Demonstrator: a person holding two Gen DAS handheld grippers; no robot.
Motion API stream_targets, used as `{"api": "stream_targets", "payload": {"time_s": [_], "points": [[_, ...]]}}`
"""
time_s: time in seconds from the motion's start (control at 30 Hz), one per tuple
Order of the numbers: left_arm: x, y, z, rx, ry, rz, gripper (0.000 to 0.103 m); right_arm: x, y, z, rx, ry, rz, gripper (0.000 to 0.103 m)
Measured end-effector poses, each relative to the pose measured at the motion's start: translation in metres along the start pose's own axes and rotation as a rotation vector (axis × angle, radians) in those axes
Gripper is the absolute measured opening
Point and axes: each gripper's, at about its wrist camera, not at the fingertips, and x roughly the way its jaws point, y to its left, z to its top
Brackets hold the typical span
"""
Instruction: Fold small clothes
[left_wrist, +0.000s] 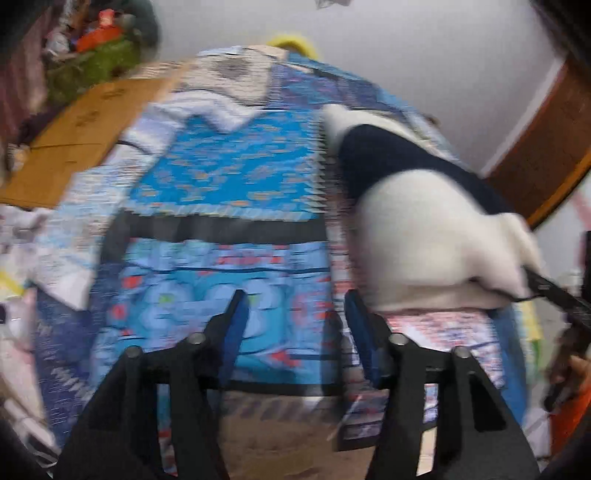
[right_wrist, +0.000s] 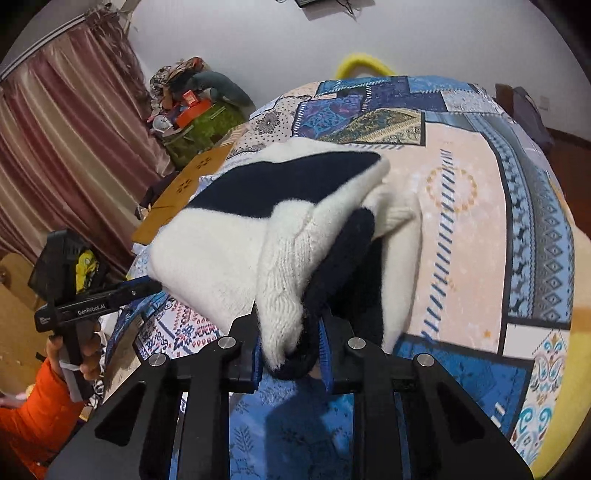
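- Left wrist view: the left gripper (left_wrist: 293, 306) hovers with its jaws apart and nothing between them, above a patterned blue bedspread (left_wrist: 221, 177). The frame is blurred. The small white and navy sweater (left_wrist: 421, 229) sits to the right of the open jaws, bunched and partly lifted, with the tip of the other tool touching its far side. A sound next move would be to reach for a free edge of the knit, not the bulky middle.
- Right wrist view: the right gripper (right_wrist: 291, 350) is clamped on a gathered wad of the sweater (right_wrist: 229, 240), white knit and navy together. The rest drapes over the bedspread (right_wrist: 461, 192). The left gripper (right_wrist: 147, 286) shows at the left, its tip just at the sweater's edge. Judged from here, the fold would go better with the cloth drawn flat and edges squared before creasing; a thick wad risks a lumpy fold.
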Motion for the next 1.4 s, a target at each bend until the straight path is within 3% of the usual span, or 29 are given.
{"api": "stream_targets", "payload": {"time_s": [0.1,0.27,0.5,0.73,0.9,1.07,1.13,1.4], "points": [[-0.002,0.009,0.0,0.022,0.009,0.044,0.051,-0.007,-0.003,-0.001,0.007,-0.01,-0.016,0.026],[-0.019,0.008,0.009,0.095,-0.024,0.079,0.051,-0.03,-0.011,-0.001,-0.01,-0.017,-0.059,0.042],[-0.04,-0.023,0.05,0.202,-0.102,0.028,0.053,-0.065,0.003,0.024,-0.105,-0.08,-0.14,0.047],[-0.045,-0.071,0.092,0.321,-0.154,-0.073,0.062,-0.059,0.022,0.065,-0.17,-0.142,-0.125,0.049],[-0.012,-0.105,0.101,0.414,-0.087,-0.109,0.062,-0.014,0.028,0.081,-0.217,-0.07,-0.115,0.05],[0.029,-0.118,0.087,0.453,0.01,-0.118,0.062,0.035,0.013,0.074,-0.221,0.063,-0.137,0.05],[0.035,-0.118,0.077,0.479,-0.006,-0.101,0.064,0.05,0.006,0.065,-0.225,0.123,-0.138,0.05],[0.022,-0.103,0.066,0.462,-0.008,-0.125,0.071,0.035,0.0,0.044,-0.219,0.129,-0.115,0.055]]}}
